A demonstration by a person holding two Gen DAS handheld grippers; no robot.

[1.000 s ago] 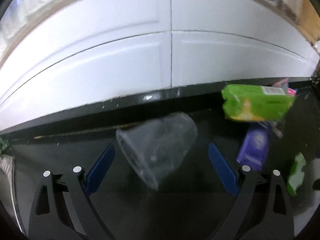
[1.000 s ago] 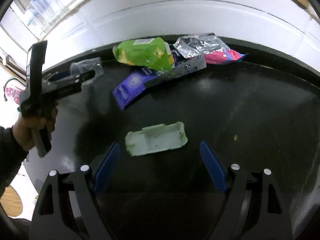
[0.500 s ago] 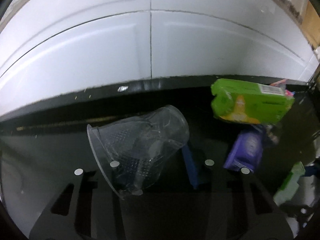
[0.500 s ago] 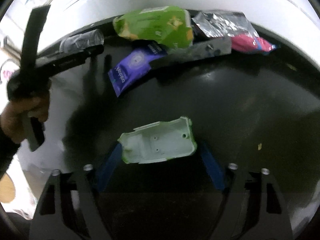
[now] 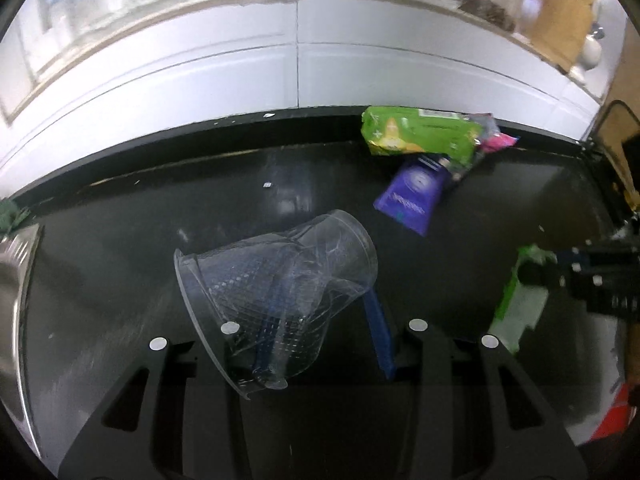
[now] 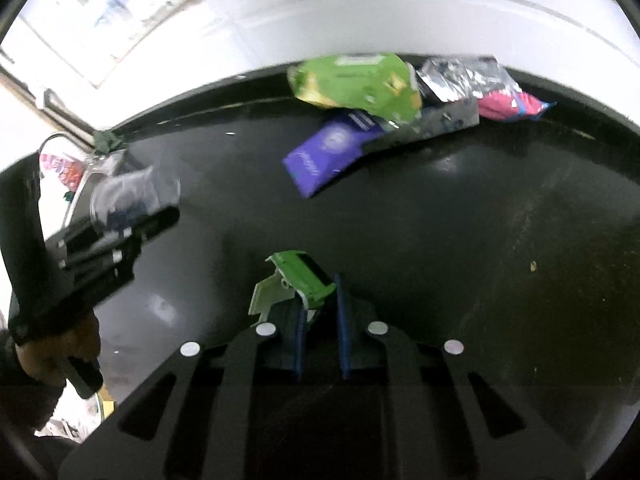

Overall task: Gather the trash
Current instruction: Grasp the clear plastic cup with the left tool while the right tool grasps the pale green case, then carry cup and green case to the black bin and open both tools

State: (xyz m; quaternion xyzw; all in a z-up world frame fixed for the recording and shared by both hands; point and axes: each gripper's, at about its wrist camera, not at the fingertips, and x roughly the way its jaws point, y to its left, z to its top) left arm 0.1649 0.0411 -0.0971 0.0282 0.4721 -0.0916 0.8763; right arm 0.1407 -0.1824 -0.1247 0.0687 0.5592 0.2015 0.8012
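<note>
Above the table [image 5: 120, 240], left claw [image 5: 320, 320] grips the crushed clear cup [image 5: 276, 292]; right claw [image 6: 320, 312], closing, pinches green plastic [image 6: 300, 276] — lift both gently

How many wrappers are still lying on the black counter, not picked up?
4, piled at the back edge: green packet, purple packet below it, silver wrapper beside it, pink wrapper farthest right. More may hide underneath.
</note>
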